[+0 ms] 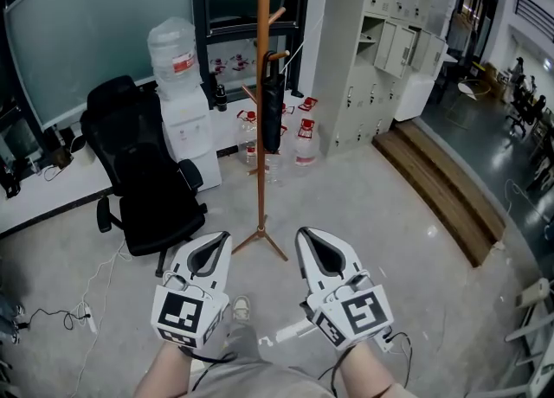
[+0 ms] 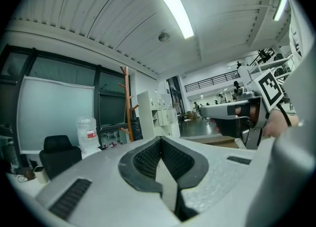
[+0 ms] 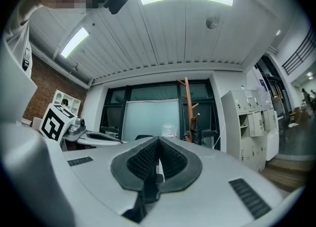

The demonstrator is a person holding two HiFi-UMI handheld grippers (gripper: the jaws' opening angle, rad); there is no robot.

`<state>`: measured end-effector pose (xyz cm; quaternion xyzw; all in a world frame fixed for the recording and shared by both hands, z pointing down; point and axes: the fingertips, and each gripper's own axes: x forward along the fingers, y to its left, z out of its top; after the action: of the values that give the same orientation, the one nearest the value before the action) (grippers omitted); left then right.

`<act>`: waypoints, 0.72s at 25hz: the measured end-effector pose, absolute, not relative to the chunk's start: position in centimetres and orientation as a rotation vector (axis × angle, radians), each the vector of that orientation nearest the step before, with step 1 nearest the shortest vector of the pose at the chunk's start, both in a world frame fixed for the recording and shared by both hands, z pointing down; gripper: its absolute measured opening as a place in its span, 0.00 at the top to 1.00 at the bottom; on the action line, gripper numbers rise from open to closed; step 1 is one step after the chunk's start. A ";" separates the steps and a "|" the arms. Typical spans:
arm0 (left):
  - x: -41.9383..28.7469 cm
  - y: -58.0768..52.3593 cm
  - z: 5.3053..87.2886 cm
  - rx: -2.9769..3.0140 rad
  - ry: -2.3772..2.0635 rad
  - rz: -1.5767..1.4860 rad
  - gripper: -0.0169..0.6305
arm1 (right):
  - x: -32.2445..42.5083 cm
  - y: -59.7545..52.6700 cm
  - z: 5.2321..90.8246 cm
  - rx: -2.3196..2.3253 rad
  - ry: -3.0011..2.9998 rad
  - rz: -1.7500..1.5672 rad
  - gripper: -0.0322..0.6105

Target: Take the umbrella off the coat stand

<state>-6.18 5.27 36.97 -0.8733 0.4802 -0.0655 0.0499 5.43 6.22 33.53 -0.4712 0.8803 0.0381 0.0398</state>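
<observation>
White left gripper (image 1: 223,237) and right gripper (image 1: 303,234) bear black-patterned marker cubes (image 1: 184,314).

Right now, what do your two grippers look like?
The left gripper and right gripper are white, pointed shells with black ribbed pads inside. Each has a cube with black square markers, and thin black cables trail behind.

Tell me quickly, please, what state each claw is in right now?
Left claw: closed, holding nothing.
Right claw: closed, holding nothing.
</observation>
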 end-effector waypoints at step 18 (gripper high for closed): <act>-9.7 -17.4 35.7 -2.776 1.297 -0.209 0.96 | 0.7 -16.3 31.9 -1.601 2.634 0.085 0.94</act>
<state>-9.65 -17.38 35.73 -0.9033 0.4222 -0.0680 0.0352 0.74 -16.27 31.90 -0.5190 0.8539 0.0277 0.0289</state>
